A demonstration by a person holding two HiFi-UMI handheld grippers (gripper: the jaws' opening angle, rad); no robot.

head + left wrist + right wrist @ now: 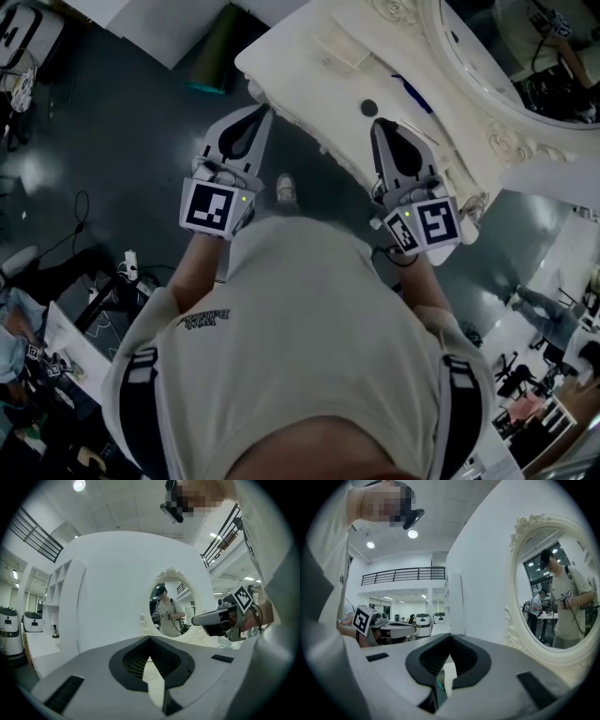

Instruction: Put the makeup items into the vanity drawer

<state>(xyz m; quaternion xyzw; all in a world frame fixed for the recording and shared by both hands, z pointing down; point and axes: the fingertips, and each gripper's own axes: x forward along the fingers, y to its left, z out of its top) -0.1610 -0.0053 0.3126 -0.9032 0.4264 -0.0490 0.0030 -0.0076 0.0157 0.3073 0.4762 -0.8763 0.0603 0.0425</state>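
Two grippers, both clenched with nothing between their jaws, point at a white vanity (pixel 309 56). The left gripper (pixel 262 111) is at the vanity's edge and the right gripper (pixel 381 124) is above its top. A small dark round item (pixel 368 108) and a blue pencil-like stick (pixel 412 95) lie on that top, near the ornate oval mirror (pixel 511 47). Below is a dark, glossy floor (pixel 122 131) with cables (pixel 80 211) trailing across it.

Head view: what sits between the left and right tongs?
Between the left tongs and right tongs, the head view shows the white carved vanity edge and, lower, a pale shoe on dark floor.
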